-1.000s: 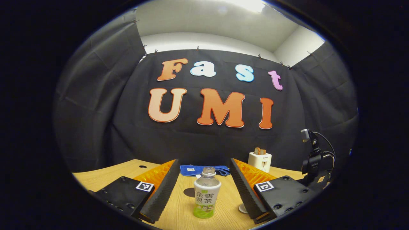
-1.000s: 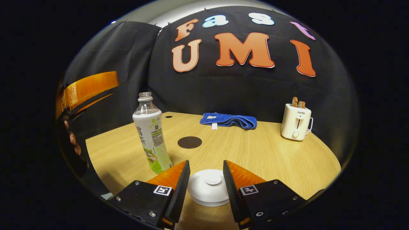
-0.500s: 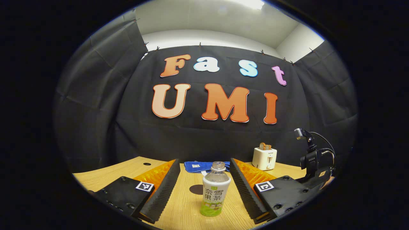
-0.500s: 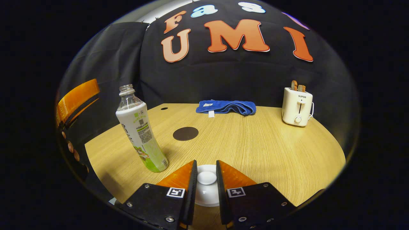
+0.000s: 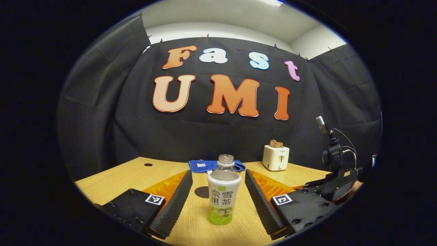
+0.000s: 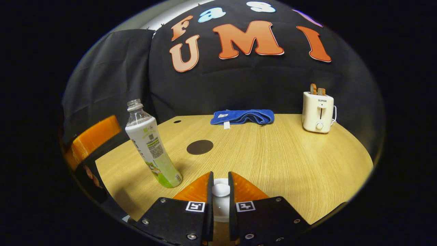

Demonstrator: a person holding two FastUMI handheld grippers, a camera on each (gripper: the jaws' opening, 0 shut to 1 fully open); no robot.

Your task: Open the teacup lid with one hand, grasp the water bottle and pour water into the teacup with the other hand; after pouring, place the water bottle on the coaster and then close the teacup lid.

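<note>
A pale wood worktop (image 6: 280,160) is seen in both views, curved at its far edge against the booth's black cloth wall. Toward the back right of it, in the right gripper view, a white toaster (image 6: 318,111) is set upright with two slices standing in its slots. A folded blue towel (image 6: 243,117) is laid at the back centre. The water bottle (image 5: 222,191) is stood upright on the worktop, uncapped, with a white and green label; in the left gripper view it is framed between the fingers of the left gripper (image 5: 217,196), whose jaws are spread wide and kept apart from it on both sides. In the right gripper view the same bottle (image 6: 151,147) is found to the left, near the round dark coaster (image 6: 199,147), which lies flat and bare behind it. The right gripper (image 6: 220,191) is lowered over the white teacup lid (image 6: 221,201); its jaws are clenched on the small round knob on top of the lid, one finger pressed to each side. The teacup itself is hidden under the lid and the fingers.
</note>
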